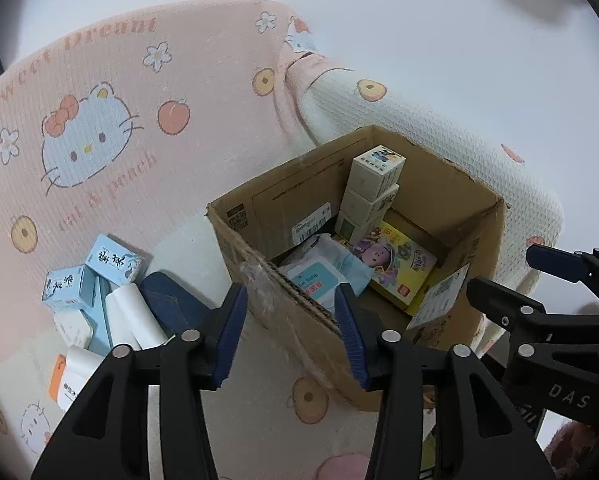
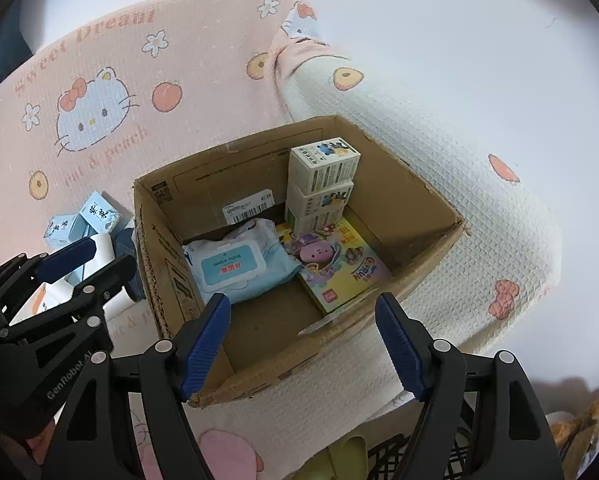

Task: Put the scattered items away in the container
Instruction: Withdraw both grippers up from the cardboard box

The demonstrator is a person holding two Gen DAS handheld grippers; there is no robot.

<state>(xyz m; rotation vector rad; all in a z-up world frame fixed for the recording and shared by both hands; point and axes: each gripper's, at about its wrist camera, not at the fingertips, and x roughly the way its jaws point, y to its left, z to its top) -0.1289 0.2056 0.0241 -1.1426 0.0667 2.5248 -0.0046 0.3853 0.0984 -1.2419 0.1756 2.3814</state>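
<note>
Left-claw view: my left gripper (image 1: 291, 332) stands released, its blue pads apart with the near-left wall of the open brown cardboard box (image 1: 295, 312) between them, nothing clamped. My right gripper (image 1: 511, 276) shows at the right edge of this view. Only this view shows a small white carton (image 1: 439, 300) tilted against the box's near-right inner wall; the right-claw view does not show it.

Right-claw view: my right gripper (image 2: 303, 336) is also released, pads wide over the box's near rim (image 2: 259, 384), holding nothing. Only here is the bare box floor near me visible, and my left gripper (image 2: 71, 268) to the left of the box.

Count inside the box: one pale-blue pack of baby wipes (image 2: 235, 264), lying flat at the left; one flat yellow picture-printed box (image 2: 339, 268), lying flat at the right, long axis running from the far left toward the near right; three cream cube cartons (image 2: 323, 172), stacked upright in a column at the far side.

Outside, on the pink cartoon-cat blanket (image 1: 99, 128) just left of the box: two light-blue cartons (image 1: 95, 276), two white rolls (image 1: 129, 312), and further white-and-orange packs that I cannot count. The pile touches a dark-blue object (image 1: 167, 296) beside the box.
</note>
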